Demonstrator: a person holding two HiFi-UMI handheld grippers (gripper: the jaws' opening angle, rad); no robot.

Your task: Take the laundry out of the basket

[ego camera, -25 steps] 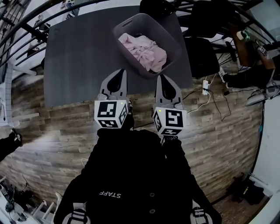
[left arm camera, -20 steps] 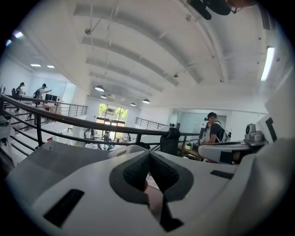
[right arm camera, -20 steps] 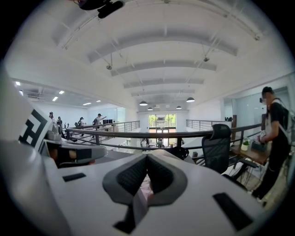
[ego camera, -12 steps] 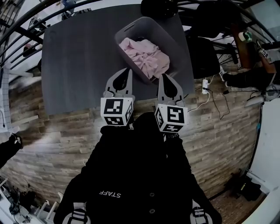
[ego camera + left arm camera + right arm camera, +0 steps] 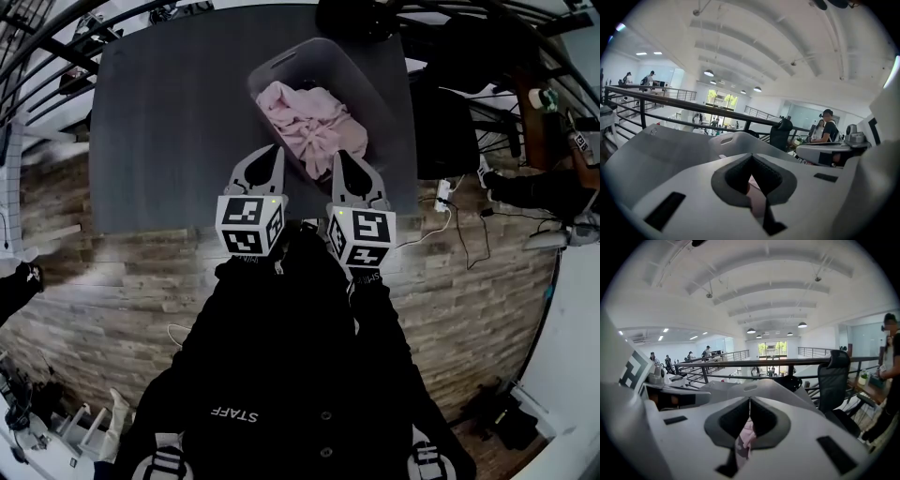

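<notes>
A grey laundry basket (image 5: 361, 94) stands on the dark grey table (image 5: 169, 122), tilted toward its far right corner, with crumpled pink laundry (image 5: 309, 117) inside. My left gripper (image 5: 274, 150) is shut and empty, its tip over the table just left of the basket's near end. My right gripper (image 5: 339, 155) is also shut and empty, its tip at the basket's near rim above the pink cloth. In the left gripper view the jaws (image 5: 751, 155) meet in front of the basket (image 5: 733, 143). Under the closed right gripper (image 5: 750, 399), pink laundry (image 5: 744, 439) shows in the right gripper view.
A black office chair (image 5: 445, 122) stands right of the table, with a power strip and cables (image 5: 441, 192) on the wood-look floor (image 5: 112, 272). A seated person (image 5: 553, 178) is at the far right. A dark railing runs behind the table.
Both grippers have moved forward and down toward the basket; the right tip now reaches its near rim. Both stay shut.
</notes>
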